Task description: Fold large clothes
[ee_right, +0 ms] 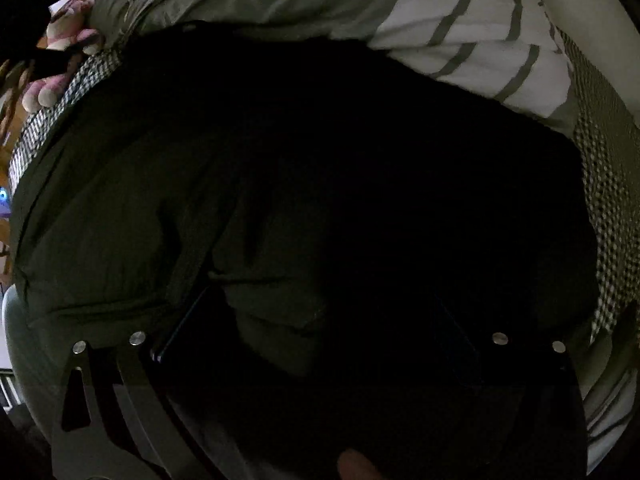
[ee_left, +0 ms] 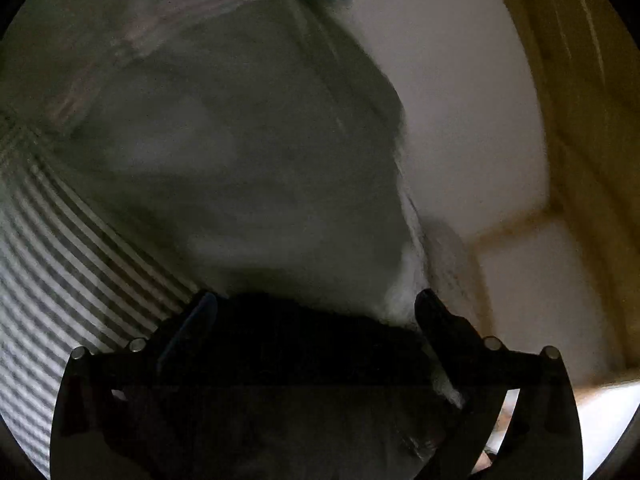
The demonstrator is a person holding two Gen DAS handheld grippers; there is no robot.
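A large dark green-black garment (ee_right: 280,168) lies spread over the bed and fills most of the right wrist view. My right gripper (ee_right: 320,320) is low over it with its jaws wide apart and a fold of the cloth bunched between them. In the left wrist view my left gripper (ee_left: 316,304) also has its jaws wide apart, with dark cloth (ee_left: 304,340) lying between the fingers. The view ahead of it is blurred.
A white duvet with grey stripes (ee_right: 480,40) lies at the back right, and striped bedding (ee_left: 72,264) shows at the left. A checked sheet (ee_right: 612,184) borders the garment. A pink plush toy (ee_right: 68,36) sits at the far left. A white wall (ee_left: 460,100) and a wooden frame (ee_left: 580,120) are on the right.
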